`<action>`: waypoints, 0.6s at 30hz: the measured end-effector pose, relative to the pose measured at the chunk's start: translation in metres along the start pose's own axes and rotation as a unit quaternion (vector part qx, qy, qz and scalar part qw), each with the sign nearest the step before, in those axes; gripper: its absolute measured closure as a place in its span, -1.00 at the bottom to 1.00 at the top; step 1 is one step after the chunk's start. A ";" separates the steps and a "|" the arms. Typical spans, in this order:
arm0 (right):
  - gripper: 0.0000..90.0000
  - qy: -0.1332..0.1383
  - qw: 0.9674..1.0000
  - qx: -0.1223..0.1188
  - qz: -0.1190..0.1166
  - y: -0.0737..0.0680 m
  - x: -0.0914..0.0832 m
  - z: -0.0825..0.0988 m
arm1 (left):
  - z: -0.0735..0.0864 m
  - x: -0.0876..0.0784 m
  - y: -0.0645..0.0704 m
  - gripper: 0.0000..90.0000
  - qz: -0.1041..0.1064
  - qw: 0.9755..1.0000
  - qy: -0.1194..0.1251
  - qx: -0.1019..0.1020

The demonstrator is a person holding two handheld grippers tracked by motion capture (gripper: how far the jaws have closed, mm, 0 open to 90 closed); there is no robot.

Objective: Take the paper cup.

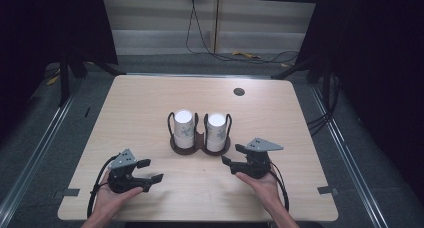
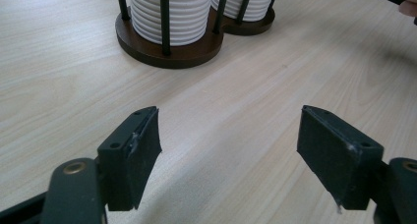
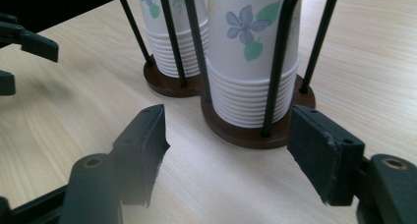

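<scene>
While both grippers are held open and empty, the right gripper (image 1: 229, 155) is seen nearer the cup holder (image 1: 200, 144), probably facing its right stack of cups (image 3: 253, 52).

Left gripper (image 1: 150, 171) and right gripper (image 1: 234, 155): black bodies, grey three-cornered top plates, trailing black cables. Fingers (image 2: 133, 157) carry flat black pads, brass-ringed screw holes behind. Forearms bare.
</scene>
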State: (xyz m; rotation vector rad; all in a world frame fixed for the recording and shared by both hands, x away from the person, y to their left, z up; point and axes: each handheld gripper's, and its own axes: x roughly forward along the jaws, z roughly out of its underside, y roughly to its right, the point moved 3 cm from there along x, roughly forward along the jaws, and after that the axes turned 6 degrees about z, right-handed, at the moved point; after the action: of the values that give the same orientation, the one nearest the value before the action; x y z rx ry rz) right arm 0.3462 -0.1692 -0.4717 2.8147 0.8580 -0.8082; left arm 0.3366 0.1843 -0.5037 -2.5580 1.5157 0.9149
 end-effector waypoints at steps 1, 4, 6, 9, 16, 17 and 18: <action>-0.32 0.000 1.000 0.000 0.000 0.000 0.000 0.000 | 0.000 0.000 0.000 -0.49 0.000 1.000 0.000 0.000; -0.36 -0.001 1.000 -0.009 -0.021 -0.010 0.000 -0.010 | 0.000 -0.002 -0.002 -0.56 0.004 1.000 -0.002 -0.001; -0.37 -0.002 1.000 -0.018 -0.024 -0.013 0.002 -0.014 | 0.000 -0.002 -0.003 -0.61 0.002 1.000 -0.009 0.001; -0.37 -0.003 0.999 -0.026 -0.026 -0.015 0.005 -0.018 | -0.001 -0.003 -0.003 -0.59 0.002 1.000 -0.009 0.001; -0.37 0.011 0.999 -0.021 -0.037 -0.019 0.010 -0.030 | -0.002 -0.003 -0.004 -0.53 0.009 1.000 -0.009 0.003; -0.37 0.011 0.999 -0.021 -0.037 -0.019 0.010 -0.030 | -0.002 -0.003 -0.004 -0.52 0.009 1.000 -0.009 0.003; -0.37 0.010 0.999 -0.020 -0.039 -0.020 0.010 -0.031 | -0.002 -0.003 -0.004 -0.52 0.011 1.000 -0.006 0.005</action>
State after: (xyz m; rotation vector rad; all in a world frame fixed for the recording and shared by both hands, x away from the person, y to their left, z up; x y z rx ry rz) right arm 0.3572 -0.1405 -0.4490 2.7747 0.9818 -0.7639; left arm 0.3400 0.1877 -0.5015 -2.5303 1.5433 0.9216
